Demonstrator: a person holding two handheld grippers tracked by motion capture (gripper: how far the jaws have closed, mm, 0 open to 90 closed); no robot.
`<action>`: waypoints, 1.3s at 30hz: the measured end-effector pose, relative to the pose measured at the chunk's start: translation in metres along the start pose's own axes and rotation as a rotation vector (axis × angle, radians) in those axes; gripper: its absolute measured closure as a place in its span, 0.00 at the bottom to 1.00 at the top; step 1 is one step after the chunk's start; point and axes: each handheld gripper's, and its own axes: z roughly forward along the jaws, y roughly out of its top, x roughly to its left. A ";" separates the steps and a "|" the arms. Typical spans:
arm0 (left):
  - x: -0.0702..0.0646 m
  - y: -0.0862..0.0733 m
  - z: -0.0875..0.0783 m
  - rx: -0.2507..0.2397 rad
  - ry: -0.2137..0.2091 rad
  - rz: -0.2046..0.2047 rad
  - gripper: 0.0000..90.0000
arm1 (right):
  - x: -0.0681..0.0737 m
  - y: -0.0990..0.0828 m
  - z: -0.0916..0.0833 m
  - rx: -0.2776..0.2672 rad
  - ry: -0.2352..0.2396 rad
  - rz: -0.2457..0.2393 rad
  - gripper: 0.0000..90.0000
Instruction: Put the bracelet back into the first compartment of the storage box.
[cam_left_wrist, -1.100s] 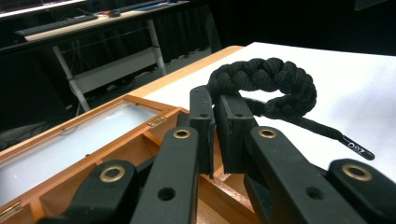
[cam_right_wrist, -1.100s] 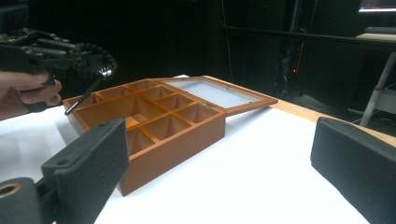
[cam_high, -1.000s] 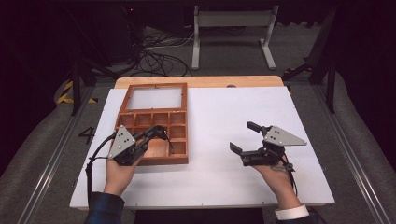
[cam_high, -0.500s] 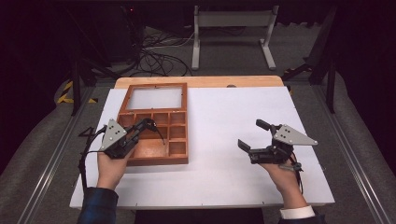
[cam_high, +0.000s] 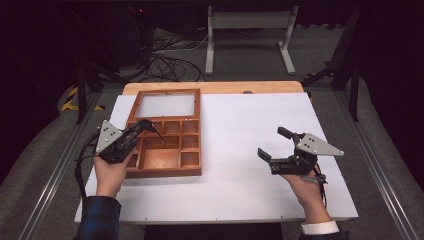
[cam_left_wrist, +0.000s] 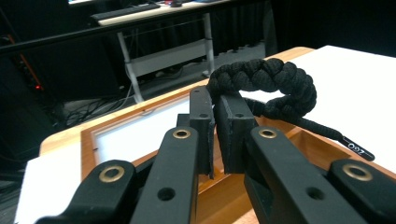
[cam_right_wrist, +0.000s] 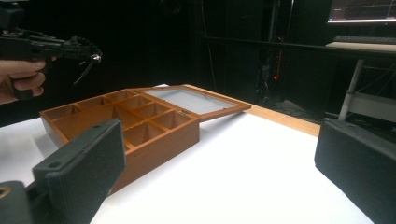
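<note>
Where cables sprawl, white table, dark room

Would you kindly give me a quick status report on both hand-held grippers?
Left hand-held gripper shut on braided bracelet, above wooden box. Right hand-held gripper open, empty, over the white table. Nothing in the way.

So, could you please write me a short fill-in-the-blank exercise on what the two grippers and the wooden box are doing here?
1. The left gripper is shut on a braided black ____.
2. The right gripper has its jaws ____ and holds nothing.
3. The wooden box lies with its glass lid ____.
4. The box rests on a ____ table surface.

Missing words: bracelet; open; open; white
</note>
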 end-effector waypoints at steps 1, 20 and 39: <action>0.002 0.000 0.000 0.002 0.005 -0.004 0.94 | 0.000 0.000 0.000 -0.001 0.000 0.000 0.03; 0.030 -0.009 0.001 0.047 0.117 -0.040 0.94 | -0.001 0.000 -0.001 -0.003 -0.009 0.001 0.03; 0.049 -0.022 0.010 0.138 0.226 -0.063 0.94 | -0.002 0.000 -0.001 -0.005 -0.007 0.001 0.03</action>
